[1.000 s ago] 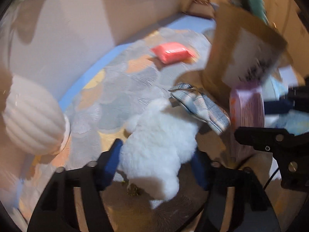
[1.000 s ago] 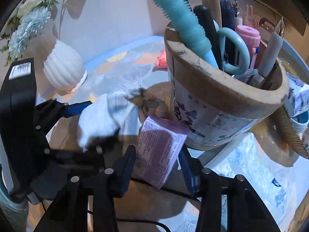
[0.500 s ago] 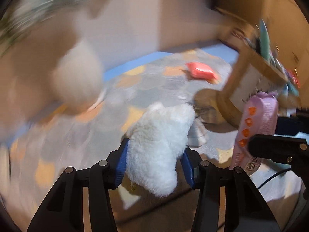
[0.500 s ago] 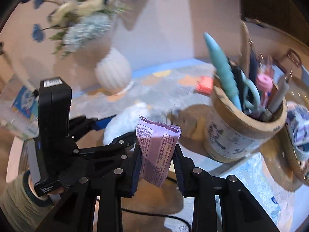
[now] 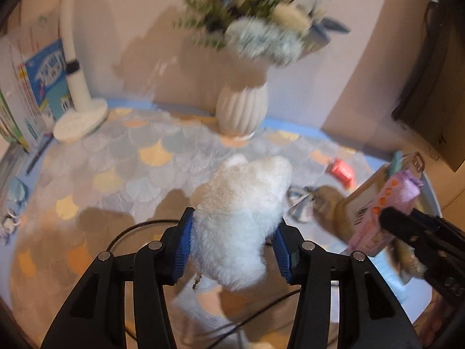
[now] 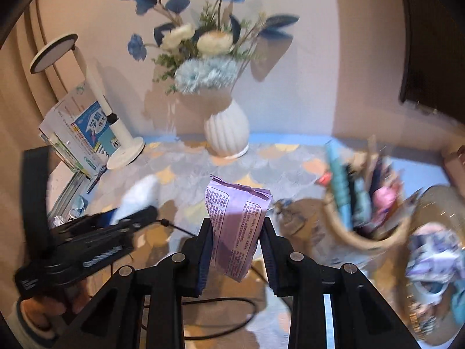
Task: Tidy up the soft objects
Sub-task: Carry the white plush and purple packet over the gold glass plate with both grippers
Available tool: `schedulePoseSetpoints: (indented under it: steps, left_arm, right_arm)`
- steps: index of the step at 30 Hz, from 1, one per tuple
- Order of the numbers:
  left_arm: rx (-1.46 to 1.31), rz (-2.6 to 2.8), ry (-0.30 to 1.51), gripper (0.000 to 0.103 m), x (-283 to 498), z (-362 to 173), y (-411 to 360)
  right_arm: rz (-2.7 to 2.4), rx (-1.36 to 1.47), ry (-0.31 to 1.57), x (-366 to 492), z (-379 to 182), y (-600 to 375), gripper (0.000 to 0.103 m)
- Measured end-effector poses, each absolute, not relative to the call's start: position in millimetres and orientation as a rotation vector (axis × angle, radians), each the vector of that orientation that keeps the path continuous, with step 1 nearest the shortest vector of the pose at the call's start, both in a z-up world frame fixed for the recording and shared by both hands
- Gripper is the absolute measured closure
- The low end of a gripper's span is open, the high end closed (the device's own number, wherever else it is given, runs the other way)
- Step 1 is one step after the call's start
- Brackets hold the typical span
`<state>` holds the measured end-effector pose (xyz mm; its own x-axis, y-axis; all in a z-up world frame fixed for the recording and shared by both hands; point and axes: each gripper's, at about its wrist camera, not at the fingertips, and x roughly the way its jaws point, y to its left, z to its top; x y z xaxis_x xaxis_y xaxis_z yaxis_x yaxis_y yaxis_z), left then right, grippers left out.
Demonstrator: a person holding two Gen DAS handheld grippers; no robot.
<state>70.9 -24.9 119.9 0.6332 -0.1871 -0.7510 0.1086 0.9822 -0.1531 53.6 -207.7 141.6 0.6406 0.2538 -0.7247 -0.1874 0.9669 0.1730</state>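
My left gripper [image 5: 234, 247] is shut on a white fluffy plush toy [image 5: 241, 215], held above the scale-patterned mat [image 5: 122, 174]; its blue pads press into the fur on both sides. My right gripper [image 6: 237, 250] is shut on a purple tissue pack [image 6: 237, 229] with printed text, lifted off the mat. In the left wrist view the same pack [image 5: 383, 203] shows at the right edge between black fingers. In the right wrist view the plush [image 6: 139, 197] sticks out of the left gripper [image 6: 128, 215] at the left. A red packet [image 5: 341, 171] and a plaid cloth [image 5: 302, 203] lie on the mat.
A white ribbed vase [image 6: 226, 131] with blue and white flowers stands at the back by the wall. A white lamp base [image 5: 80, 116] and books [image 6: 84, 133] are at the left. A wooden pen holder [image 6: 363, 203] full of pens stands at the right. A black cable [image 5: 136, 229] crosses the mat.
Both grippers have closed on their objects and lifted them off the mat. Both views have rolled and risen, so the vase, flowers and lamp now show.
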Motion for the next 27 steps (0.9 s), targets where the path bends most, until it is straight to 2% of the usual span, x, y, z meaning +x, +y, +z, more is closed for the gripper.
schedulePoseSetpoints:
  steps: [4,13,27]
  left_arm:
    - [-0.04,-0.19,0.81,0.056,67.6,156.9,-63.7]
    - [0.077,-0.44,0.698,0.055,69.8,224.1,-172.2]
    - [0.279,-0.787,0.767,0.055,59.7,193.5,-335.2]
  right_arm:
    - [0.244,0.105,0.845,56.7,155.3,-229.8,0.072]
    - [0.075,0.172,0.706,30.2,210.1,-311.0,0.072]
    - [-0.295,0.321,0.678,-20.6,203.0,-443.0,0.072]
